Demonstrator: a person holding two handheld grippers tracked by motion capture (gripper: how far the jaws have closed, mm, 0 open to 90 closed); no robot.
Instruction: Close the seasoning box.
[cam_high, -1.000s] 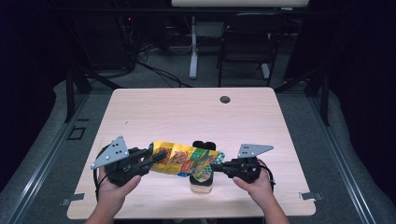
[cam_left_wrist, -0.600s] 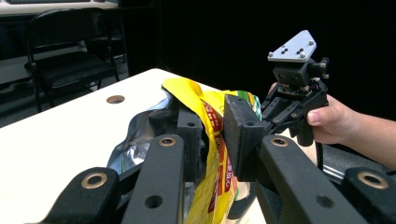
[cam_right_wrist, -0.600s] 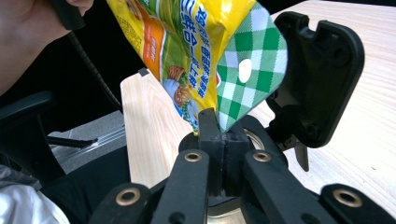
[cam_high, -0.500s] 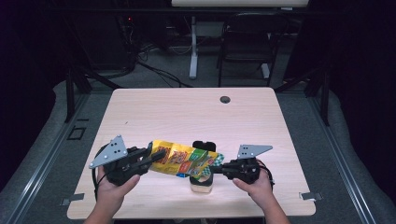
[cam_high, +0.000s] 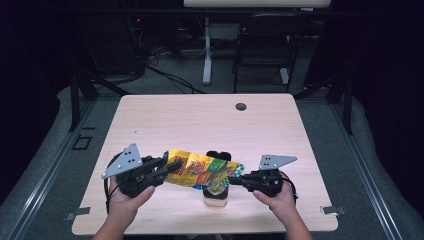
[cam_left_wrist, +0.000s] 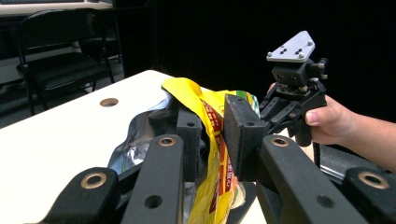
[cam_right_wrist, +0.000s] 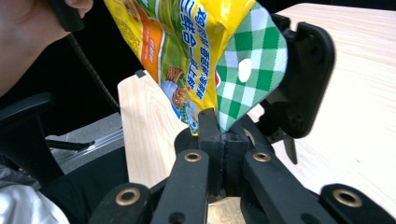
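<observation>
- High view: your left tongs (cam_high: 172, 166) and right tongs (cam_high: 235, 180) hold the yellow snack bag (cam_high: 200, 172) stretched between them, above the worktop (cam_high: 200, 120) near its front edge.
- Left tongs — part open, pads gripping the bag's opened end.
- Right tongs — fully closed, pinching the checkered corner.
- Under the bag stands a jar (cam_high: 216, 196).

The snack bag (cam_high: 202, 171) is showing bright yellow with orange and red print, a green-and-white checked end (cam_right_wrist: 247, 65) and a silvery inside (cam_left_wrist: 135, 144). The table (cam_high: 200, 120) is showing pale wood grain, and both black grippers are wearing grey plates (cam_high: 276, 160).
</observation>
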